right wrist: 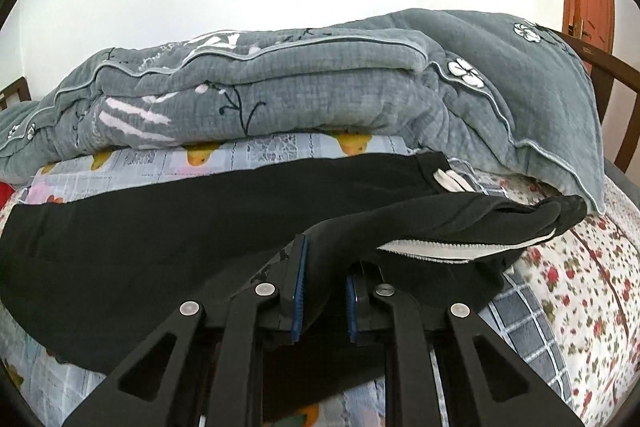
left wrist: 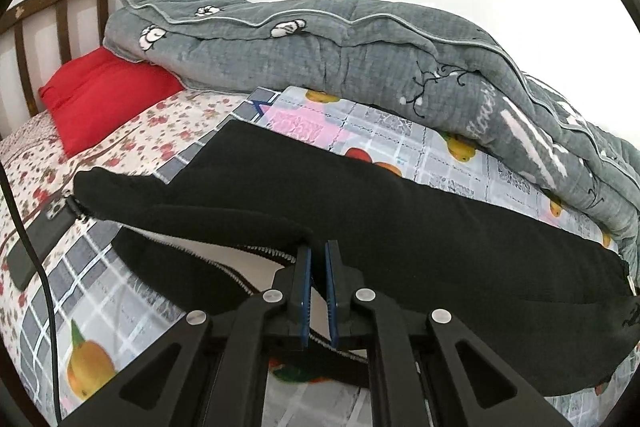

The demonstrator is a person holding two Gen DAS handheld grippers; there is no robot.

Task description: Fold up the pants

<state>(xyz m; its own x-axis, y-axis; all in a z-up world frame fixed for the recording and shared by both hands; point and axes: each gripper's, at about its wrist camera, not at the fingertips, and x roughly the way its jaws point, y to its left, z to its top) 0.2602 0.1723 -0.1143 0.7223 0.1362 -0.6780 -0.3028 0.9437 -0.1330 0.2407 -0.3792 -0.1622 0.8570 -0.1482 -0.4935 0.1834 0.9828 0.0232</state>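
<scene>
On the bed, seen from my left wrist camera, the black pants (left wrist: 360, 211) lie long across the checked fruit sheet (left wrist: 400, 131), near the front edge. My left gripper (left wrist: 318, 247) is pinched tight on an edge of the pants, and that part is lifted off the sheet. A white zigzag stitch line shows under the raised cloth. Behind the pants sits a big grey quilt (left wrist: 360, 59) with white writing I cannot read. A red pillow (left wrist: 104, 95) lies by the wooden headboard (left wrist: 60, 3) at the far left corner.

From my right wrist camera, the pants (right wrist: 200, 211) stretch out to the left. My right gripper (right wrist: 324, 259) has black cloth between its 2 fingers, so it grips the pants too, near the end with the white trim. The grey quilt (right wrist: 320, 91) is piled behind.

I think fold 1 has only started: both ends are held up, nothing is laid over yet. All the folds are still left.
</scene>
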